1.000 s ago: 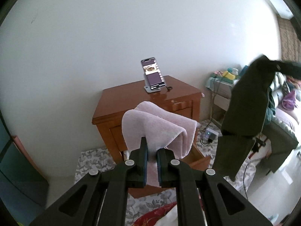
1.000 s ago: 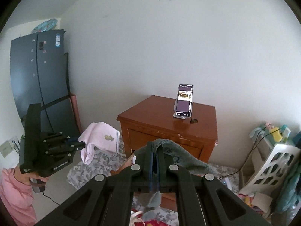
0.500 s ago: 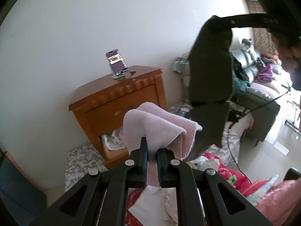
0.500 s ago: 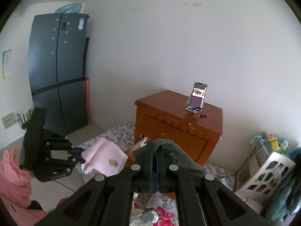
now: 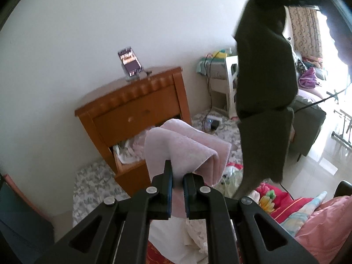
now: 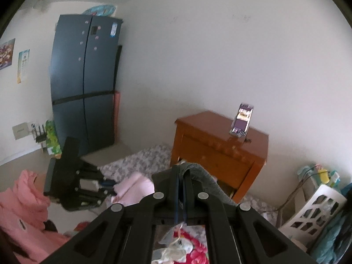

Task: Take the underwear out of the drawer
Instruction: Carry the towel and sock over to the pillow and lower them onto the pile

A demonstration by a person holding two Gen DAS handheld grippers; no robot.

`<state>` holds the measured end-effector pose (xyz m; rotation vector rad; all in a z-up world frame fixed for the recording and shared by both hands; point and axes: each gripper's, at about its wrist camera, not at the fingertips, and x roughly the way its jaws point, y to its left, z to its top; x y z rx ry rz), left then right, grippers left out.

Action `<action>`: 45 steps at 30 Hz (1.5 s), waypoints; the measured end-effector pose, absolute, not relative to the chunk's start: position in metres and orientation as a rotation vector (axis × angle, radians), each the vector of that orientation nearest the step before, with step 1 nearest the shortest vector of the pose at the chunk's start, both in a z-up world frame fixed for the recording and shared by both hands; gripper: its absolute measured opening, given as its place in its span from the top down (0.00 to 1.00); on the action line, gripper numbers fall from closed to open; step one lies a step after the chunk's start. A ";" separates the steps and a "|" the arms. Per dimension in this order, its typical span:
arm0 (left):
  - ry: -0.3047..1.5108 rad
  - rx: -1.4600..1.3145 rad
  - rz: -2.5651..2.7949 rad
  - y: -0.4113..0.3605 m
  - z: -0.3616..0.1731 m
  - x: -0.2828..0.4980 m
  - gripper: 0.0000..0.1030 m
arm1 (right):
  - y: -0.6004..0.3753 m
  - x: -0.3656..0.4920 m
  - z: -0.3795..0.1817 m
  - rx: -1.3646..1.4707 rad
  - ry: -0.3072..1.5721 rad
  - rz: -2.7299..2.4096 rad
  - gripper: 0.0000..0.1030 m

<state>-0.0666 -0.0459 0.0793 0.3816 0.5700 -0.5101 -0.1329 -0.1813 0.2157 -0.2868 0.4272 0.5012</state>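
Note:
My left gripper (image 5: 178, 176) is shut on a pink underwear piece (image 5: 184, 147) that drapes over its fingertips. My right gripper (image 6: 181, 176) is shut on a grey-green underwear piece (image 6: 204, 180); in the left wrist view that garment (image 5: 264, 77) hangs long and dark at the upper right. The wooden nightstand (image 5: 136, 110) stands behind, and its lower drawer (image 5: 129, 151) is pulled out with pale clothes inside. The right wrist view shows the left gripper (image 6: 110, 186) at the left, holding the pink piece (image 6: 134, 187), with the nightstand (image 6: 220, 151) beyond.
A phone on a stand (image 5: 131, 63) sits on the nightstand. A dark fridge (image 6: 85, 92) stands at the left wall, a white basket (image 6: 314, 209) at the right. Red flowered bedding (image 5: 275, 198) with loose clothes lies below both grippers. A pink sleeve (image 6: 22, 209) is at the lower left.
Both grippers have pulled back from the nightstand and sunk over the bedding, each still holding its garment. The open drawer has come into the left wrist view.

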 end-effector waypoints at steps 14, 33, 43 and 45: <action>0.785 0.409 -0.529 -0.063 -0.009 -0.046 0.91 | -0.173 -0.058 0.045 -0.432 0.720 0.364 0.97; 0.911 0.546 -0.581 -0.078 -0.063 -0.061 0.89 | -0.166 -0.084 -0.108 -0.383 1.025 0.552 0.96; 0.954 0.506 -0.591 -0.069 -0.069 -0.064 0.87 | -0.171 -0.084 -0.122 -0.308 1.099 0.581 0.91; 0.955 0.508 -0.596 -0.068 -0.068 -0.065 0.81 | -0.171 -0.085 -0.122 -0.292 1.100 0.595 0.78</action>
